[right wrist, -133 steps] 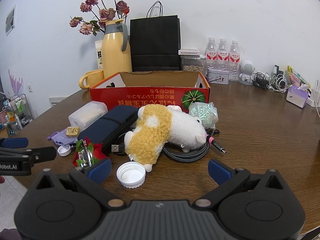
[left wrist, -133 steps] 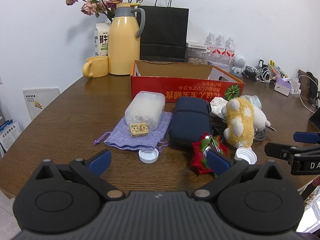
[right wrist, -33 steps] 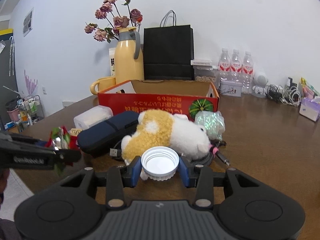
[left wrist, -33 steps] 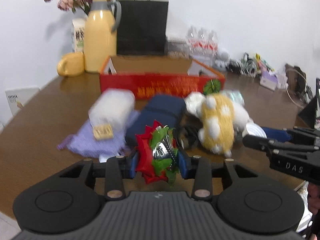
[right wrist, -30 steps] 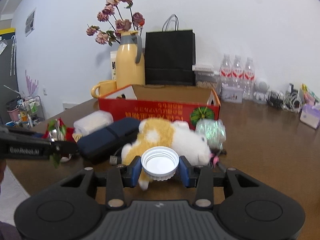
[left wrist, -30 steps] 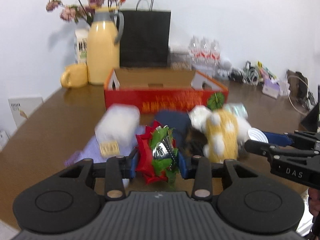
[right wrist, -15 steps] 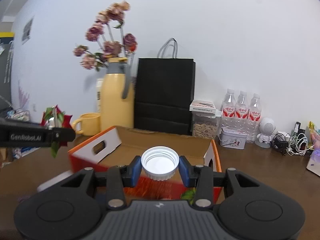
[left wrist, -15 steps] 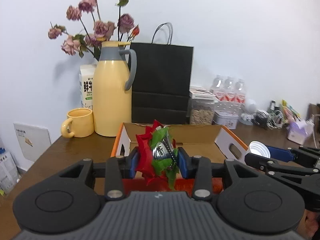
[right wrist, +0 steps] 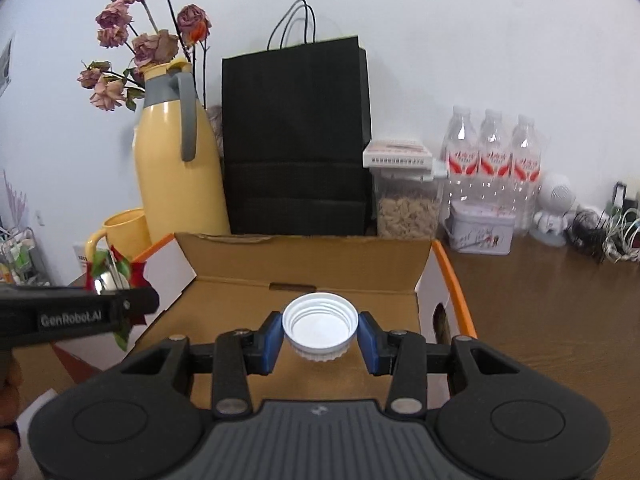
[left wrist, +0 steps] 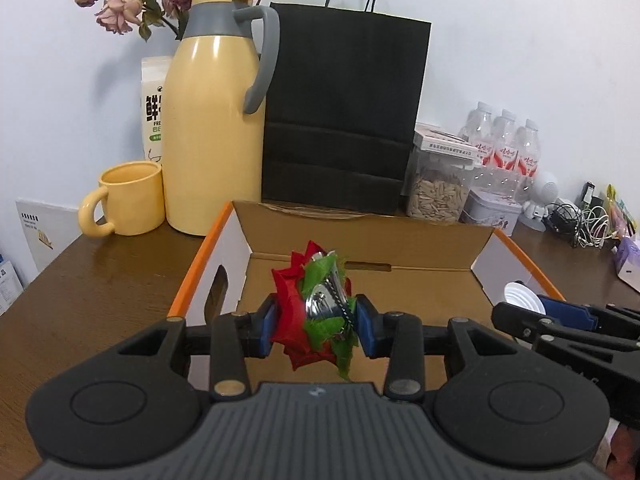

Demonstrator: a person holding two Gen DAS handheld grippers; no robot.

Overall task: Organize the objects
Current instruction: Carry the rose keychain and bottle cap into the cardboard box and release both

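A: Where is everything, taking the cardboard box (left wrist: 360,268) as the marker?

B: Both tools hang over its open top. The left gripper (left wrist: 316,322) has its blue pads pressed against a red and green ornament (left wrist: 316,312) with a shiny silver centre, and it sits above the left half of the box floor. The right gripper (right wrist: 320,330) is clamped on a white bottle cap (right wrist: 320,326), open side up, above the middle of the box.

A: Is either item touching the box?

B: No. Both are up in the air, carried between the pads, with the brown bottom of the box showing beneath them.

A: And the surroundings?

B: Just behind the box stands a black paper bag (left wrist: 344,112). Behind its left corner is a yellow jug (left wrist: 212,128) with dried roses (right wrist: 136,48) rising above it, and a yellow mug (left wrist: 128,204) further left. Behind the right corner is a clear jar of seeds (left wrist: 436,188), then water bottles (right wrist: 492,160) and a small tin (right wrist: 480,232). The box rests on a brown wooden table (left wrist: 88,280).

A: Can the tools see each other?

B: Yes. Each one appears at the edge of the other's view, load in place.
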